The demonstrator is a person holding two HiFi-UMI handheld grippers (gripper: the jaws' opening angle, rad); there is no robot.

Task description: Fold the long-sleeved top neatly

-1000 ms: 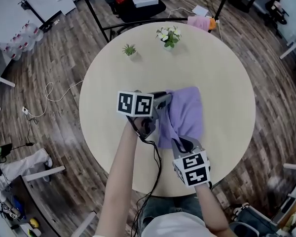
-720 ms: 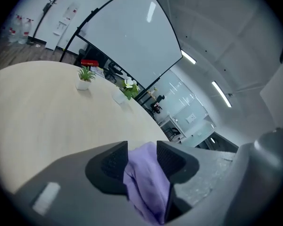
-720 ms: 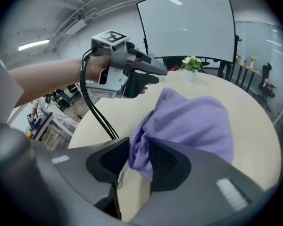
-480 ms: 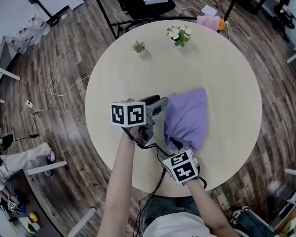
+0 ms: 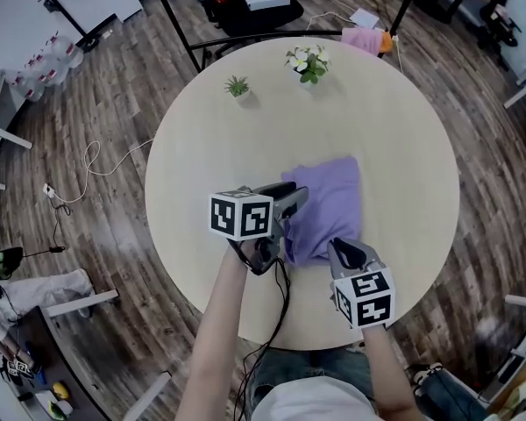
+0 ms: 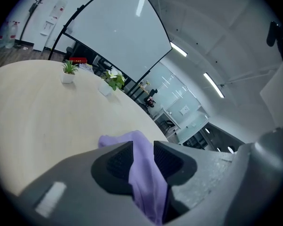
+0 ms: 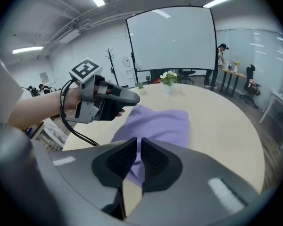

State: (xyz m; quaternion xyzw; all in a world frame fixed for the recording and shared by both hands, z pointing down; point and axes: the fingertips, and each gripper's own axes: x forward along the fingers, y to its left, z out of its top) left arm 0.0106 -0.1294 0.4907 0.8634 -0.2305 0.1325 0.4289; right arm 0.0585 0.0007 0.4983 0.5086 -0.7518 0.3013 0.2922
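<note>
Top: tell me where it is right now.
In the head view the top lies on the table, right of centre toward the near edge, its left edge pinched in the left gripper.

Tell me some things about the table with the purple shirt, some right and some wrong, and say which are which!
1. The left gripper is pinching the purple top. True.
2. Three little plants stand on the table. False: there are only two, a green plant and a flowering plant.
3. The top hangs over the table's edge. False: it lies wholly on the round table.
4. Both plants stand at the far side, apart from the top. True.
</note>
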